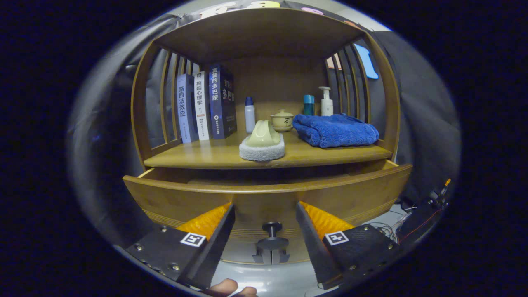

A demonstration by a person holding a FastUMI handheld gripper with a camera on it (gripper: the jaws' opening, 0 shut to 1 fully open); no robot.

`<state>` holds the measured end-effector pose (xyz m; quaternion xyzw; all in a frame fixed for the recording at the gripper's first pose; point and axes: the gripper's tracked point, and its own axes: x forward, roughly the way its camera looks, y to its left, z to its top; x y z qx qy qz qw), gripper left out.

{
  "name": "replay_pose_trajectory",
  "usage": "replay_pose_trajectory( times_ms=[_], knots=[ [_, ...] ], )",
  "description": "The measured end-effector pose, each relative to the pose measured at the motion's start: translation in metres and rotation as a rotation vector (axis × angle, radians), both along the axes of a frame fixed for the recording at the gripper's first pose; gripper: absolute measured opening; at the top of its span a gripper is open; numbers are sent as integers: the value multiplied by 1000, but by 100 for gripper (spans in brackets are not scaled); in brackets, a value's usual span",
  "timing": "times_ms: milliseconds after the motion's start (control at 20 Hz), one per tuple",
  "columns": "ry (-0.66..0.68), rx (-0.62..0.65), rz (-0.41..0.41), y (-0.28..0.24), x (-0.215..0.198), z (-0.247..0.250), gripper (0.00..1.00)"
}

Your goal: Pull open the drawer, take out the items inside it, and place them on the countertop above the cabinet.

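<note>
In front of the partly opened drawer (268,198), the gripper (266,218) held its fingers (218,235) wide apart, flanking the drawer knob (272,227) without touching it.

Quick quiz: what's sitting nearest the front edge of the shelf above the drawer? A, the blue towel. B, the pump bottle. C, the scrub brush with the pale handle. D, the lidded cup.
C: the scrub brush sits at the shelf's front edge, ahead of the lidded cup; the open gripper straddles the drawer knob.

Dim, sharp centre (edges bowed).
</note>
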<state>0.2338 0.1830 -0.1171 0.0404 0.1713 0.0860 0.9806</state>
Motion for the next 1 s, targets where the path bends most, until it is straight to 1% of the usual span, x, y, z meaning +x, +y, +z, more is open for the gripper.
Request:
replay_pose_trajectory(
  times_ms=[450,700,850,1000],
  knots=[
    [0,12,-3,6,26,-3,90],
    [21,1,1,9,40,-4,90],
    [24,-10,0,9,40,-5,90],
    [19,6,-2,9,41,-5,90]
  ],
)
